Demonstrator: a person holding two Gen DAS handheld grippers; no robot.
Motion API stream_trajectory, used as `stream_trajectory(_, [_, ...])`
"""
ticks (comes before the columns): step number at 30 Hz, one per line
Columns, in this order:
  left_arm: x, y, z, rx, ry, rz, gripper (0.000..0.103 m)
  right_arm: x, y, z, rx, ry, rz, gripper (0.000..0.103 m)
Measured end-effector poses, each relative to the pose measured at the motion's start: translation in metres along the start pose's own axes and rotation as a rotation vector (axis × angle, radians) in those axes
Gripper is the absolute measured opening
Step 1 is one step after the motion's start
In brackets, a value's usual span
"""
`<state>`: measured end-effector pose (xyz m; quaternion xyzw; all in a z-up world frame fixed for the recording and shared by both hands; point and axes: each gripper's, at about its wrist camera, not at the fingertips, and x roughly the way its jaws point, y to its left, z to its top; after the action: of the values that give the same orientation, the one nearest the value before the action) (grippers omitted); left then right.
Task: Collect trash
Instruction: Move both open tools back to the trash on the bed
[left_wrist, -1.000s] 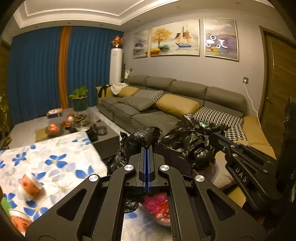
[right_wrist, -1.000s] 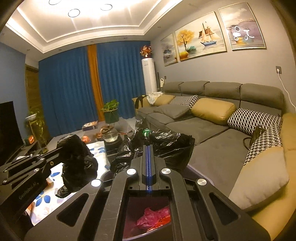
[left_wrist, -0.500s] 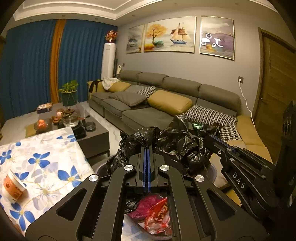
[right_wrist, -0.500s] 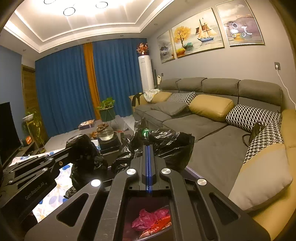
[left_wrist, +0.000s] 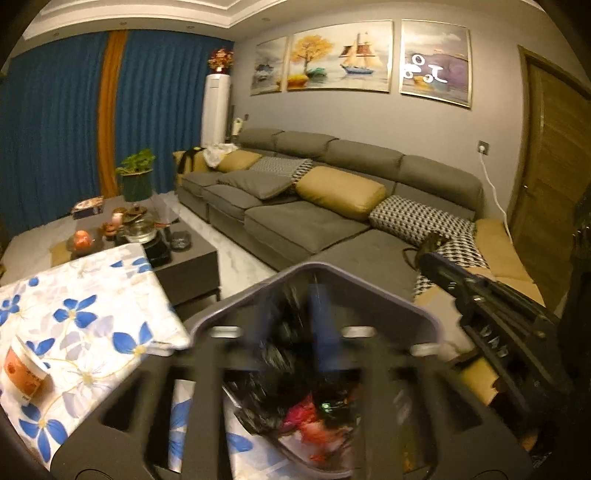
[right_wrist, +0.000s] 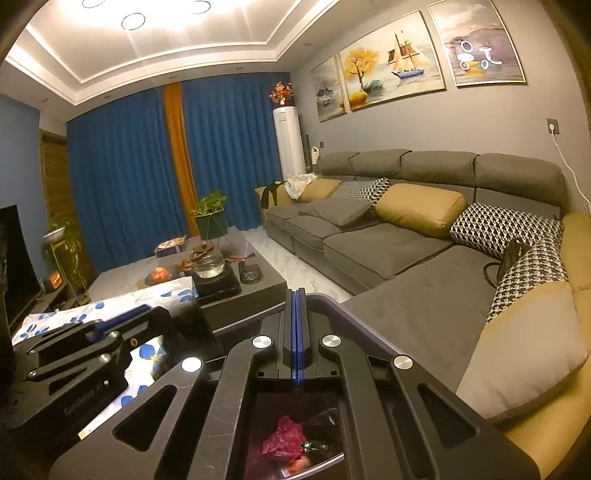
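In the left wrist view my left gripper (left_wrist: 295, 325) is blurred. Its jaws are opening, and streaks of the black trash bag (left_wrist: 284, 336) show between the fingers without being pinched. Below it stands the grey trash bin (left_wrist: 373, 284), lined with the bag and holding pink and red wrappers (left_wrist: 299, 417). My right gripper (right_wrist: 295, 332) hovers over the bin's rim (right_wrist: 332, 301), shut, blue pads together, nothing visible between them. The wrappers (right_wrist: 282, 441) lie under it. The left gripper (right_wrist: 99, 326) sits to its left, the right gripper (left_wrist: 476, 291) at the left view's right.
A table with a white, blue-flowered cloth (left_wrist: 85, 317) stands left of the bin, with an orange paper cup (left_wrist: 24, 373) lying on it. Behind it is a dark coffee table (right_wrist: 243, 291) with a kettle. The grey sofa (right_wrist: 406, 258) runs along the right.
The black bag that both grippers held bunched up has dropped from the fingertips into the bin. The left jaws have parted. The right gripper stays shut.
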<state>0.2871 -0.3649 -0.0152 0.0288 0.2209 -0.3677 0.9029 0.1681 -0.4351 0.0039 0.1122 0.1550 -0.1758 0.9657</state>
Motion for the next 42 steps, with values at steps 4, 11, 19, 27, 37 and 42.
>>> stream_trajectory(4, [-0.015, 0.012, -0.001, -0.038, -0.051, 0.034, 0.081, -0.007, -0.004, 0.0, 0.016, -0.011, -0.024, 0.032])
stream_trajectory(11, [-0.055, 0.03, -0.009, -0.056, -0.081, 0.16, 0.089, -0.031, 0.005, -0.009, -0.003, -0.03, -0.045, 0.061])
stream_trajectory(19, [-0.133, 0.05, -0.039, -0.072, -0.121, 0.376, 0.093, -0.079, 0.035, -0.023, -0.055, -0.079, -0.035, 0.089])
stream_trajectory(27, [-0.214, 0.094, -0.079, -0.144, -0.126, 0.569, 0.093, -0.113, 0.081, -0.045, -0.105, -0.082, 0.024, 0.095])
stream_trajectory(37, [-0.318, 0.153, -0.135, -0.244, -0.125, 0.756, 0.093, -0.139, 0.156, -0.083, -0.126, -0.021, 0.176, 0.095])
stream_trajectory(42, [-0.365, 0.179, -0.162, -0.3, -0.127, 0.833, 0.093, -0.15, 0.199, -0.103, -0.164, 0.005, 0.249, 0.095])
